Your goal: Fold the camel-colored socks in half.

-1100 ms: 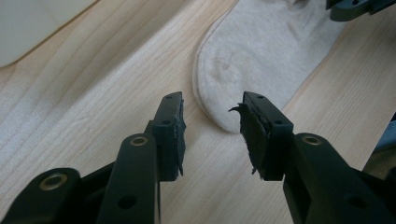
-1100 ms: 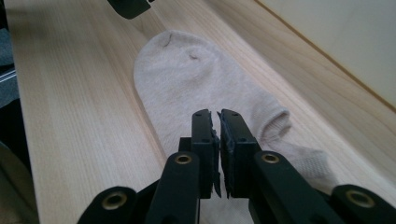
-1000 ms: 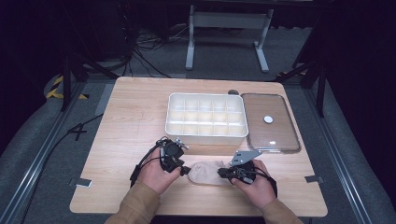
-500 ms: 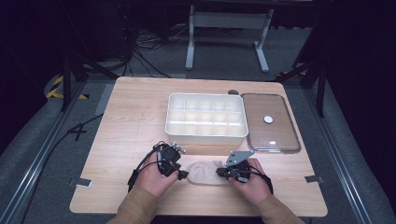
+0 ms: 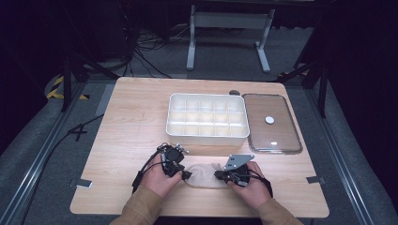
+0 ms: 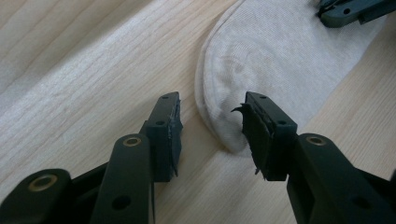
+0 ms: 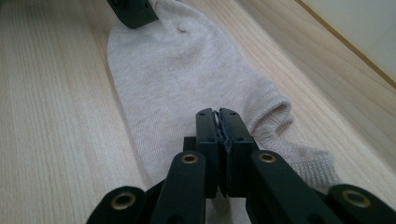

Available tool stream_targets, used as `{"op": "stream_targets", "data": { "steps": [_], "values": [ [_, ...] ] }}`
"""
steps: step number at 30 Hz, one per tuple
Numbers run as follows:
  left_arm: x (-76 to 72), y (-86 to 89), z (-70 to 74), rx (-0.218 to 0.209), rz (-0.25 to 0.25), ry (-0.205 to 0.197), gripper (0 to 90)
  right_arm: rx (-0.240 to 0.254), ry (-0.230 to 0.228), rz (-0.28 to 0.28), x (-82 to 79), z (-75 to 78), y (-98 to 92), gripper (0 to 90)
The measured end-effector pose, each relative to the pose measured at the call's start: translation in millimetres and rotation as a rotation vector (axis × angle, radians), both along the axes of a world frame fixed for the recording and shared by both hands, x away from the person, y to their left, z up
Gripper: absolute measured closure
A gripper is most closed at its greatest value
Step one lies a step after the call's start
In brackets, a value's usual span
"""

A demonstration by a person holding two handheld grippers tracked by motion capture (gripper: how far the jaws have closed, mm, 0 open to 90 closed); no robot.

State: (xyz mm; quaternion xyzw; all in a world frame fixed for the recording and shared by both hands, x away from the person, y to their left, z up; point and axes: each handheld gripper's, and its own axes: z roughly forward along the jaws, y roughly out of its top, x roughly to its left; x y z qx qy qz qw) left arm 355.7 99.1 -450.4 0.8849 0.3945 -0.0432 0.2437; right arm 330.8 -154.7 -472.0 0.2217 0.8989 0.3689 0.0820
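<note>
left hand-held gripper (image 6: 212,123): jaws have just been closing, sitting apart around the sock (image 6: 285,60) toe
right hand-held gripper (image 7: 217,116): clamping shut on cuff fabric
risk: thin pinch probably slipping, sock bunching on the counter (image 5: 131,117)

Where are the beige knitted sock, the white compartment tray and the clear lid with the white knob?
beige knitted sock (image 7: 187,79), right gripper view, middle of the foot.
white compartment tray (image 5: 170,119), high view, left wall.
clear lid (image 5: 281,140), high view, bare pane near its front.
</note>
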Motion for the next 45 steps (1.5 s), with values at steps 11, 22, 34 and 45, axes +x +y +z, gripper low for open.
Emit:
{"op": "stream_targets", "data": {
  "steps": [11,22,34,45],
  "values": [
    [-2.7,-4.8,-1.8,-0.008,0.005,0.021,84.8,0.027,0.015,-0.010,-0.8,0.9,-3.5,82.1],
    [-1.9,4.5,14.7,0.034,0.030,0.030,85.2,0.041,0.058,-0.110,4.4,31.1,-47.5,88.7],
    [-1.3,6.1,28.6,0.063,0.030,0.057,85.2,0.006,0.101,-0.075,1.6,5.4,-32.4,89.8],
    [-2.2,3.4,38.0,0.156,0.044,0.085,85.2,0.009,0.074,-0.032,-2.9,3.2,-22.6,90.0]
  ]
}}
